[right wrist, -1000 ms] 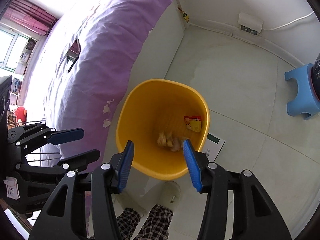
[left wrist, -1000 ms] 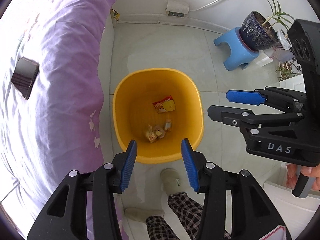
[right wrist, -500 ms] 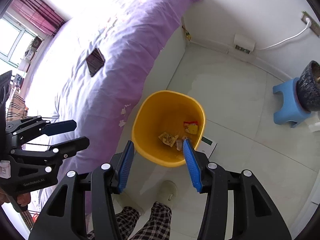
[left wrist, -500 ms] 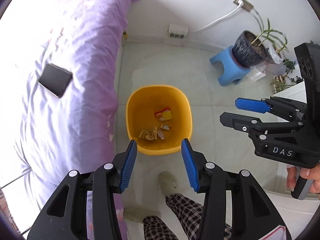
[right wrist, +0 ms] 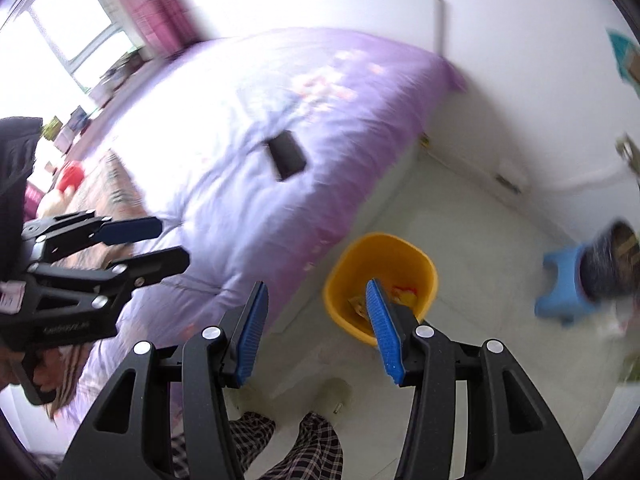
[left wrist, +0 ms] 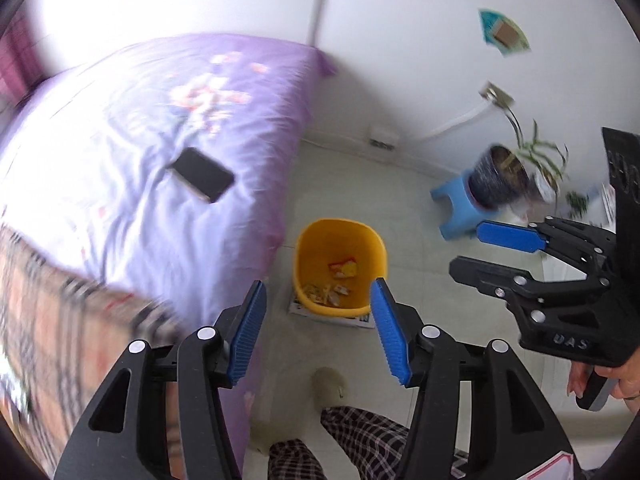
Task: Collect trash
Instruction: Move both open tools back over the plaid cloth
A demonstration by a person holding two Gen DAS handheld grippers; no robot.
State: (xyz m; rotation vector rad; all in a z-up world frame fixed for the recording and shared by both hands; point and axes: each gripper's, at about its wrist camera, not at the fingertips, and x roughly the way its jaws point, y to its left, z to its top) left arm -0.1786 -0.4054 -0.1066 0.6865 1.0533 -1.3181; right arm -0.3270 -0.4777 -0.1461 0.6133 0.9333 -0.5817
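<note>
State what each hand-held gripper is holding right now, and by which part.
Nothing is held. The left hand-held gripper, whose jaws have just been opening, and the right hand-held gripper are both empty; the wrappers lie in the yellow bin.

Lying flat on a purple bedspread (left wrist: 132,128), well apart from its floor-side edge: a dark phone (left wrist: 201,174). Standing on a blue stool (left wrist: 454,210) near the white wall: a dark plant pot (left wrist: 498,180). Showing at the bottom edge, over pale floor tiles (left wrist: 352,184): checked trouser legs (left wrist: 360,436).

Wrappers (left wrist: 340,280) lie in the bin (left wrist: 316,236) beside the bed (left wrist: 160,152).
</note>
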